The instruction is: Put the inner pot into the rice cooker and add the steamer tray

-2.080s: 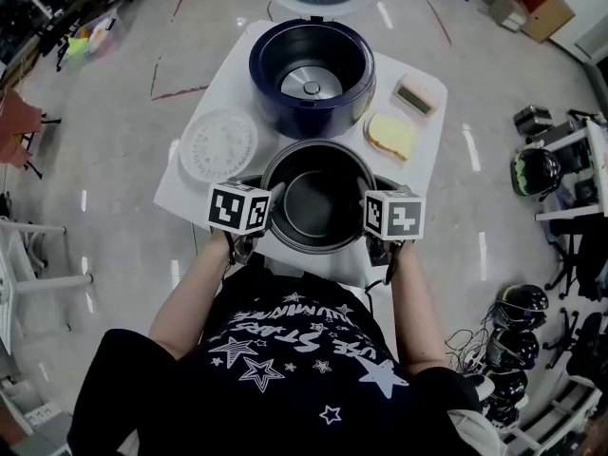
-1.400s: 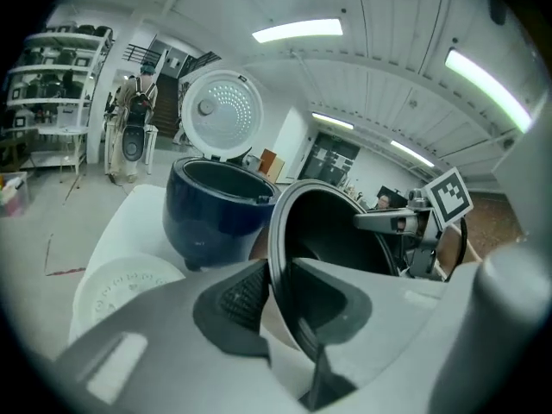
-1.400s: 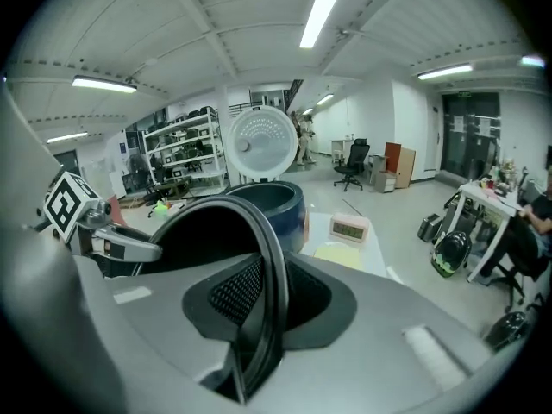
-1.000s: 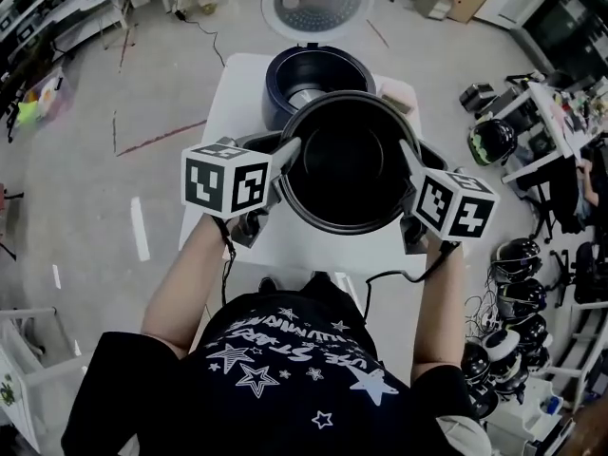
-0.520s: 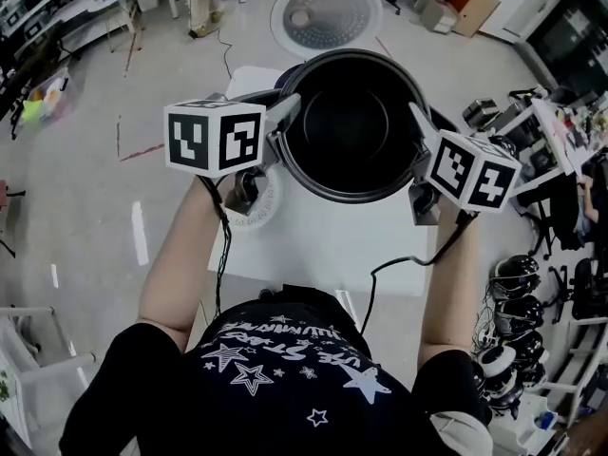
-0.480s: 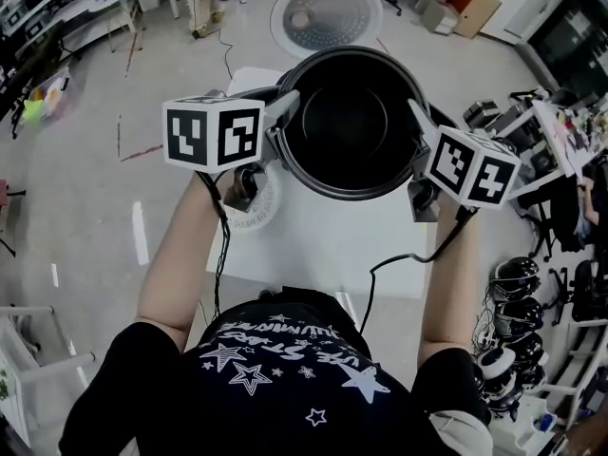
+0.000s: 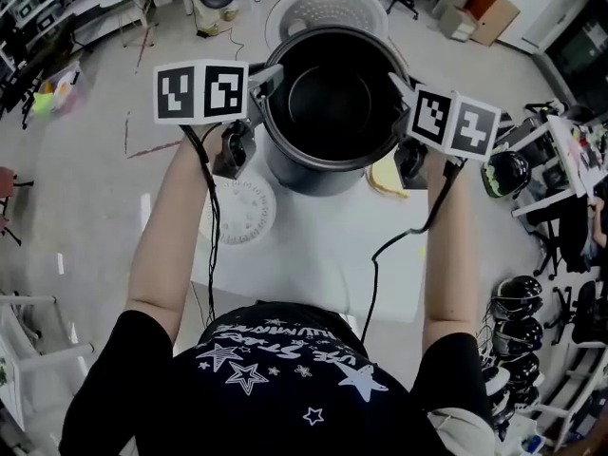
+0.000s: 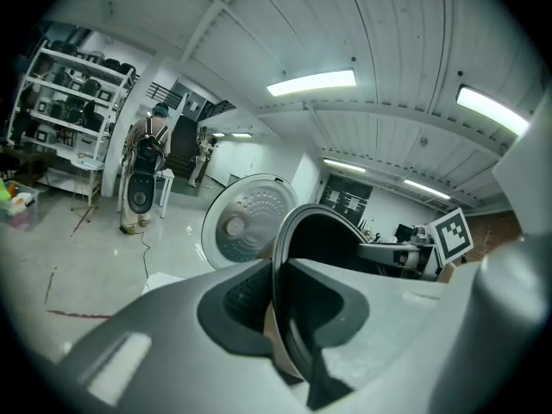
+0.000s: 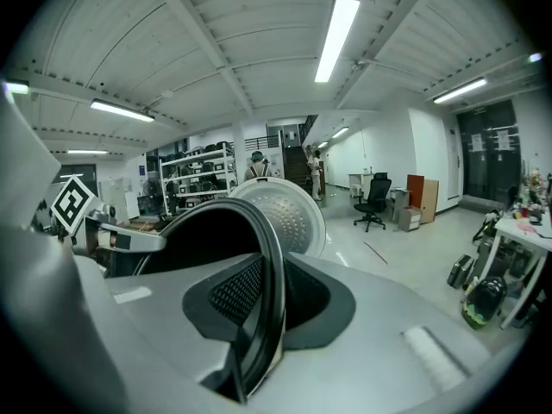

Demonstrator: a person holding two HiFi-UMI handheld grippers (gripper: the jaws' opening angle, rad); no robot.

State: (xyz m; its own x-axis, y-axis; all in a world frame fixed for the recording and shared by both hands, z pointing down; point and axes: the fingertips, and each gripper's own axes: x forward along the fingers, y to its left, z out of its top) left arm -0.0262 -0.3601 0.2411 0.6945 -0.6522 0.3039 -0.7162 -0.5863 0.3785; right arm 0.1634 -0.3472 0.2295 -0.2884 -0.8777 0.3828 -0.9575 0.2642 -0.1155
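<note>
Both arms stretched forward; I hold pot (image 7: 328,103) aloft between two grippers. My left gripper (image 7: 269,76) at pot's 9 o'clock, right gripper (image 7: 399,84) at 3. Fingers (image 8: 155,343) of each pinch rim. One pot, above far end of table (image 7: 323,255), one open lid (image 7: 326,6) at its 12. One tray (image 7: 237,210) flat on table at pot's 7 o'clock.

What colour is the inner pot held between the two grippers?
The inner pot is black inside with a dark grey outer wall. The head view shows it best.
</note>
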